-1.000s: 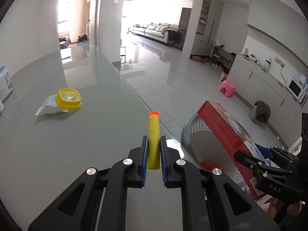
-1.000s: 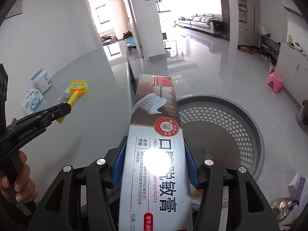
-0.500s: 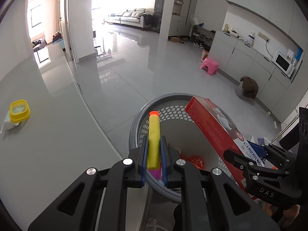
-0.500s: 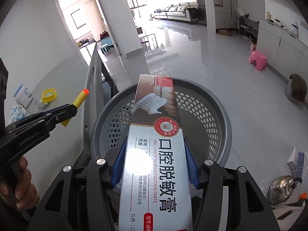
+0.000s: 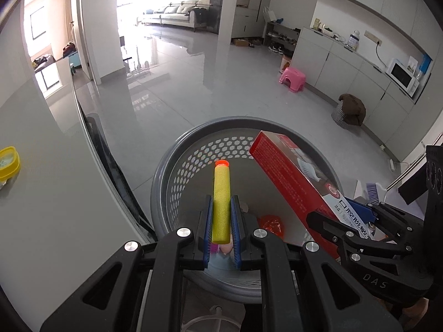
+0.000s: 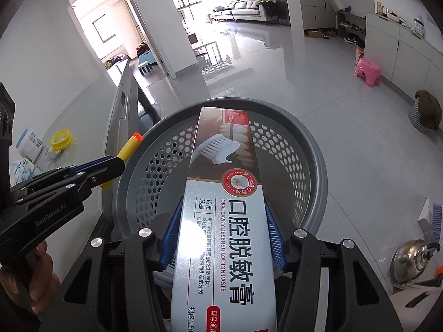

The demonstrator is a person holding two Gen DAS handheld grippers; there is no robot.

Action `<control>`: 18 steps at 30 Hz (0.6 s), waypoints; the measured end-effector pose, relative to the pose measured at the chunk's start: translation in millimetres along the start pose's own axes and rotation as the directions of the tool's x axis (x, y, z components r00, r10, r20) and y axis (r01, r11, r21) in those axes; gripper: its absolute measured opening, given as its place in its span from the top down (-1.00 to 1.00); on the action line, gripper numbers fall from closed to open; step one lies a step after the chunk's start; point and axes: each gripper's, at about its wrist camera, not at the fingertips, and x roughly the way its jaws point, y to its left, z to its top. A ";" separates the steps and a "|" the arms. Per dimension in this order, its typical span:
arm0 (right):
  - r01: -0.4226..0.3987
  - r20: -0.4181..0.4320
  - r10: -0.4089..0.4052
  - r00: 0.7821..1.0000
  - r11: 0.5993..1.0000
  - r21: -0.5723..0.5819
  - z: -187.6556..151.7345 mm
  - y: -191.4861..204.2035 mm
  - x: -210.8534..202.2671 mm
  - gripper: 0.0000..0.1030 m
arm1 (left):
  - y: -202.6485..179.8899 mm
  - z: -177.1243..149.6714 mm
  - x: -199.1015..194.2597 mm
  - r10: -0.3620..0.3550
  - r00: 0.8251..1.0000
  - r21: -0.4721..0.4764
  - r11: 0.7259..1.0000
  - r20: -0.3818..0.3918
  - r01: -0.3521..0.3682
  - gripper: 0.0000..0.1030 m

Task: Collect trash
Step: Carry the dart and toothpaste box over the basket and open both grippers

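The left tool squeezes a yellow foam dart and the right tool squeezes a toothpaste box, both held right over the gray basket so the trash can drop in.

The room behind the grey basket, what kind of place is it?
Most likely a home's open-plan living and kitchen area: a light grey sofa at the far end, a white microwave on the pale cabinet counter, and a pink plastic stool on the glossy floor.
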 end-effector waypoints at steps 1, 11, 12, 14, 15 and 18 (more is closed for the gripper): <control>0.001 -0.002 -0.001 1.000 1.000 0.002 0.4 -1.1 0.7 -0.02 | -1.1 0.4 0.9 -0.006 1.000 0.000 1.000 -0.002 0.006 0.75; 0.007 0.021 -0.007 1.000 1.000 0.012 1.3 -2.7 -2.4 -0.02 | -5.0 1.3 3.4 0.011 1.000 0.003 1.000 0.004 -0.011 0.36; 0.005 0.023 -0.005 1.000 1.000 0.014 1.8 -4.6 -2.9 -0.03 | -3.2 0.8 3.0 0.013 1.000 -0.004 1.000 0.005 -0.013 0.31; -0.001 0.028 0.000 1.000 1.000 0.020 1.7 -6.4 -4.4 -0.04 | -1.2 -0.1 2.1 0.016 1.000 -0.016 1.000 0.007 -0.016 0.25; -0.002 0.029 0.001 1.000 1.000 0.022 1.3 -6.7 -4.6 -0.06 | 0.4 -0.6 1.5 0.017 1.000 -0.021 1.000 0.007 -0.017 0.25; -0.005 0.024 0.005 1.000 1.000 0.019 -0.2 -5.8 -3.9 -0.07 | 2.5 -1.8 -0.1 0.017 1.000 -0.030 0.999 0.006 -0.017 0.25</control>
